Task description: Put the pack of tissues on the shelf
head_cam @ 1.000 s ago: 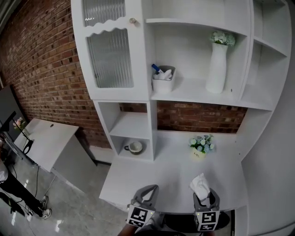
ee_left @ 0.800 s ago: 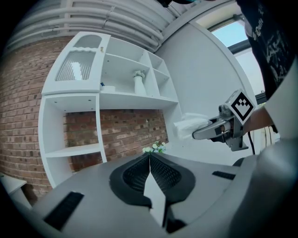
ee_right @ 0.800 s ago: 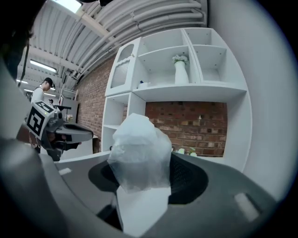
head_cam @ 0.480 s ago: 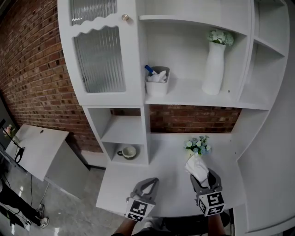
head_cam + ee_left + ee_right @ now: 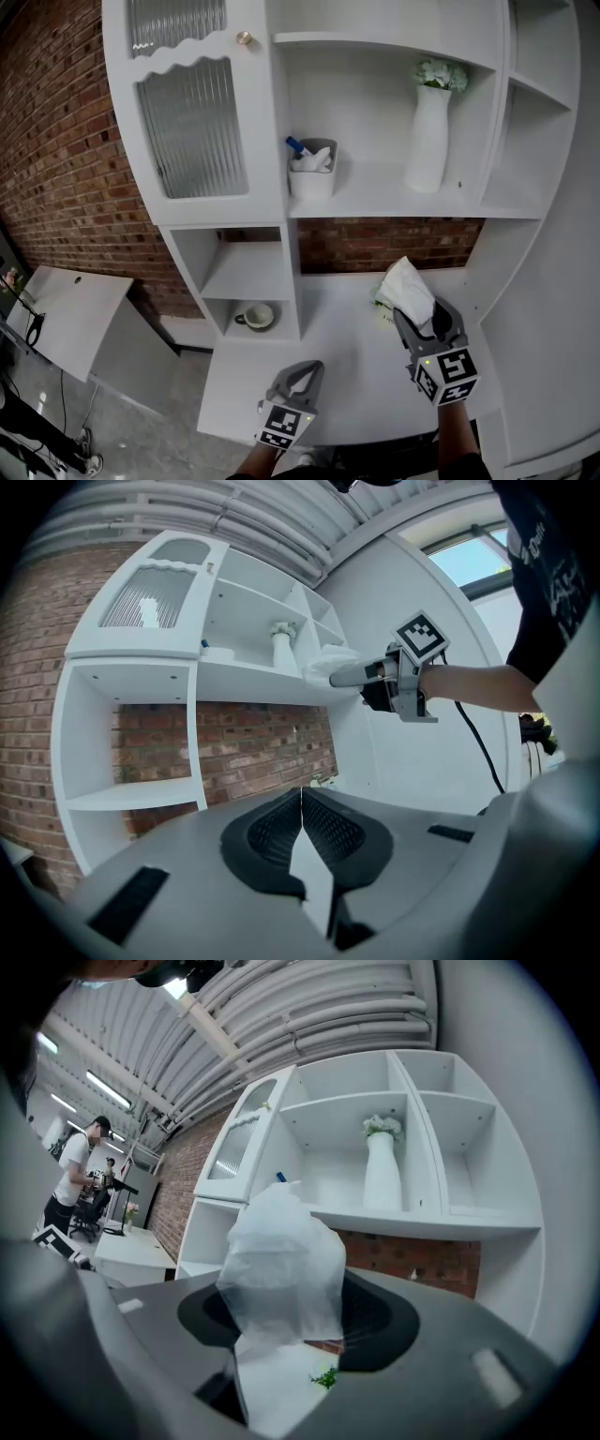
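While my right gripper (image 5: pixel 420 321) is clamping the pack of tissues (image 5: pixel 406 289), left gripper (image 5: pixel 298 381) shut and empty, I'm risking bumping the vase (image 5: pixel 427 141) on the shelf (image 5: pixel 375 204).

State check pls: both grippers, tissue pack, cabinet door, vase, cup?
left gripper: shut, empty
right gripper: shut on the pack of tissues
pack of tissues: held in the air, not yet on the shelf
cabinet door: closed
vase: upright on the shelf, flowers in it
cup: upright
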Motion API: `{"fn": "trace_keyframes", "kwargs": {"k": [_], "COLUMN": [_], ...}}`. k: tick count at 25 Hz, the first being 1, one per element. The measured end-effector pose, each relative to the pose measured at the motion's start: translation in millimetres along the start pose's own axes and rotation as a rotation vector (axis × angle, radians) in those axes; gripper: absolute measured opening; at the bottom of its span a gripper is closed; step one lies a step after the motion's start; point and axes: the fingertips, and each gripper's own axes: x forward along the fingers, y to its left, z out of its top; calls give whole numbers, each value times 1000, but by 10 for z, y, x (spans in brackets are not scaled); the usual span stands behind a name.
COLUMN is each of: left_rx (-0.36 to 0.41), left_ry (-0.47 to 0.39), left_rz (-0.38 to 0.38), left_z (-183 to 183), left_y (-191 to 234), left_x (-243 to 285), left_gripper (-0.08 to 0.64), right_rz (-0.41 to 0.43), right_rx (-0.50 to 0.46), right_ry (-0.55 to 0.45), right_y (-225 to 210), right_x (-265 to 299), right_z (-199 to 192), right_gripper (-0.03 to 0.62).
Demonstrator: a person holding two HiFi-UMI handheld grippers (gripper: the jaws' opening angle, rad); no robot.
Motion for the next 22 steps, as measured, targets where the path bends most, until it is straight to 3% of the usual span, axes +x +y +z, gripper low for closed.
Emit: {"fn": "trace_keyframes", "kwargs": {"k": [12, 15, 22], "left_rx": [-19, -1, -41], "left_ry": [25, 39, 57], "left_rz": [-13, -1, 34], "left_z": [-157, -192, -302], "left_y": [118, 182, 303], "left_x": [-16, -56, -133], "left_gripper": [11, 11, 11], "right_rz": [-45, -45, -63], "right_rx": [17, 15, -34], "right_ry": [-92, -102, -77], "right_y": [-341, -373, -402], "right_x": [477, 558, 824], "right_z": [899, 1019, 1169], "right_gripper": [253, 253, 253]}}
